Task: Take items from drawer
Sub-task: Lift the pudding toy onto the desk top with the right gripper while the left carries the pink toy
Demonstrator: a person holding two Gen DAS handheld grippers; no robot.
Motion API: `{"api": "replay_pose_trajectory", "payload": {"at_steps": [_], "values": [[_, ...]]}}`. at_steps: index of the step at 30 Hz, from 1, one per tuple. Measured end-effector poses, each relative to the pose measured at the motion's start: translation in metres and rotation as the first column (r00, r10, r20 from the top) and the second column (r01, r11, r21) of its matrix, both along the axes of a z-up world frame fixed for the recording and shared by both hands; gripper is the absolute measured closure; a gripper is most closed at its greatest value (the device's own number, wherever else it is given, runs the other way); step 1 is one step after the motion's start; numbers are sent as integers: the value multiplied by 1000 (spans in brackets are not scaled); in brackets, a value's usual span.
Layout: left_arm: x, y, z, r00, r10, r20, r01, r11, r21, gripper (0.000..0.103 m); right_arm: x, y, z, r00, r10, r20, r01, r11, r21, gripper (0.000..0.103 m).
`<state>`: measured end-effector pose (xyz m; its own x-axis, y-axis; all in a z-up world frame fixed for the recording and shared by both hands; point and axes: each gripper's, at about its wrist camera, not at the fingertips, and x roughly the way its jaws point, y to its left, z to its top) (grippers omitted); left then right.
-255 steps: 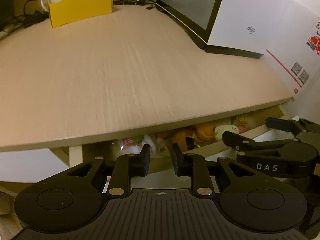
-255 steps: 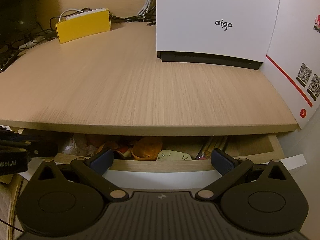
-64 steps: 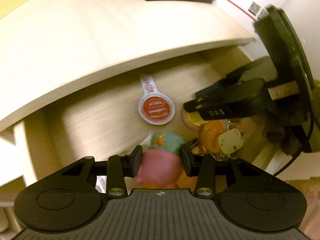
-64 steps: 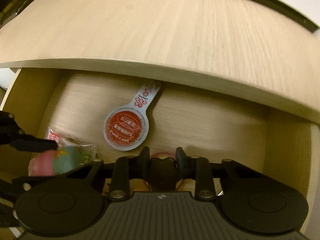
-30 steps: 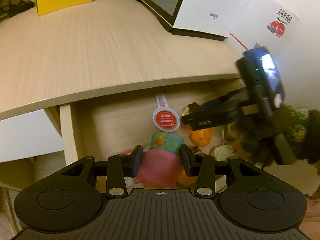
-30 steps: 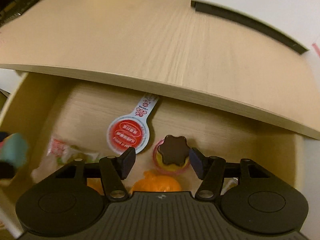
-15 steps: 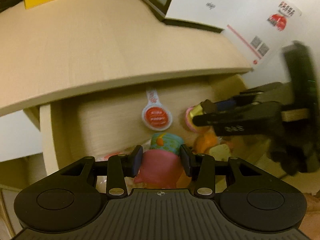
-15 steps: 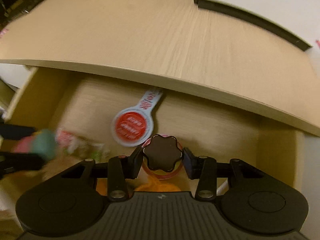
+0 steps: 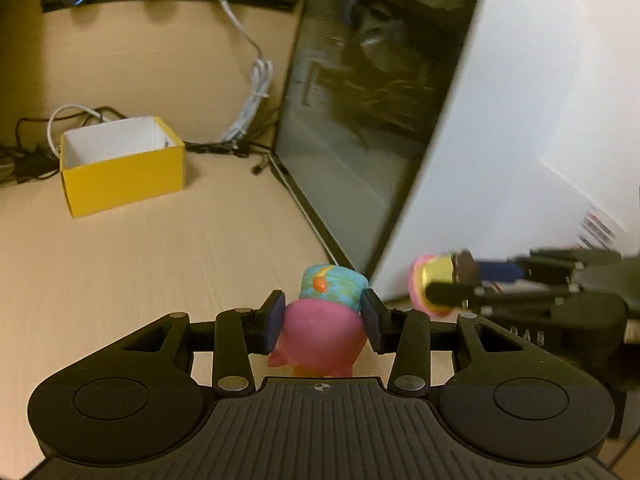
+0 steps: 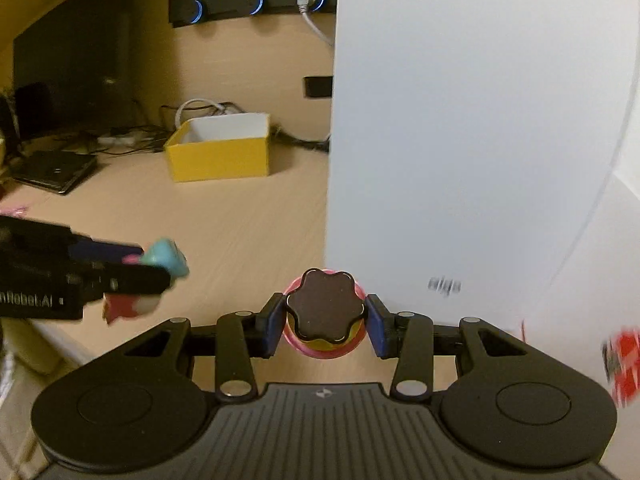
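Observation:
My left gripper [image 9: 323,322] is shut on a pink toy figure with a blue patterned cap [image 9: 320,332], held above the wooden desk [image 9: 132,264]. My right gripper [image 10: 325,324] is shut on a toy cupcake with a dark brown flower-shaped top and pink cup [image 10: 325,314]. In the left wrist view the right gripper [image 9: 452,288] holds that cupcake [image 9: 430,284] just right of my toy. In the right wrist view the left gripper [image 10: 156,270] shows blurred at the left with the pink and blue toy [image 10: 160,264]. The drawer is out of view.
A white aigo computer case [image 10: 460,140] with a dark glass side panel [image 9: 360,120] stands on the desk at the right. An open yellow box [image 9: 120,164] sits at the back, with cables [image 9: 248,92] and a black wall socket strip [image 10: 248,4] behind. A dark monitor [image 10: 72,68] stands far left.
Both grippers have lifted out of the drawer and now face across the desk top, each still holding its toy. The drawer has dropped out of view.

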<state>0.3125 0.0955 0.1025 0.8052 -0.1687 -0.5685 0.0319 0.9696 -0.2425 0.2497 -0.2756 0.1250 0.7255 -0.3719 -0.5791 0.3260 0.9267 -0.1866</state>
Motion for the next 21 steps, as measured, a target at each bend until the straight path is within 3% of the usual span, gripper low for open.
{"api": "replay_pose_trajectory", "payload": {"at_steps": [10,14,19,21], "values": [[57,7,-77,985,78,-156,-77,997,13,54,51,-32,-68,992,-18,-123,19,1000,7,61],[60,3,-88,982,64,-180,-62,998,17,49,54,-39,-84,990,-25,-137,30,999,41,64],[58,-15,-89,986,35,-164,-16,993,118,51,51,-38,-88,994,-11,-112,17,999,50,63],[58,-12,-88,985,37,-170,-20,994,104,51,55,-39,-94,993,-6,-116,13,998,56,58]]}}
